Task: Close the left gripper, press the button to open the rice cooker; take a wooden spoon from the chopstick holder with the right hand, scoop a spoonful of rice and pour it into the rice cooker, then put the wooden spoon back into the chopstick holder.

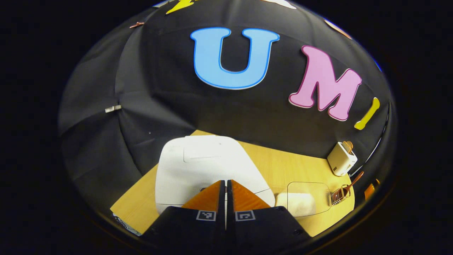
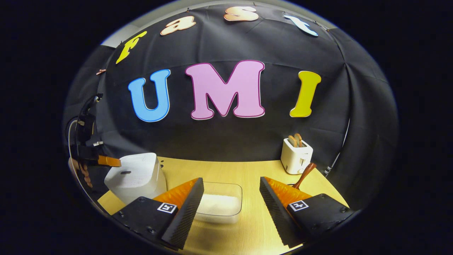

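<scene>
The white rice cooker (image 1: 208,166) sits on the wooden table with its lid down. My left gripper (image 1: 225,184) is shut with nothing between its fingers, its tips hovering over the cooker's front. From the right gripper view the cooker (image 2: 136,177) stands at the left, with the left gripper (image 2: 111,161) just above its near top edge. A clear container of rice (image 2: 219,203) lies between the fingers of my right gripper (image 2: 231,191), which is open and holds nothing. The wooden spoon (image 2: 303,175) sticks up behind its right finger; the spoon (image 1: 352,183) stands in a wire chopstick holder (image 1: 339,196).
A white toaster (image 2: 296,156) with bread slices in it stands at the back right of the table (image 2: 226,170), also seen as the toaster (image 1: 341,158) from the left gripper view. The black cloth wall closes the booth behind. A person's hand (image 2: 83,170) holds the left gripper.
</scene>
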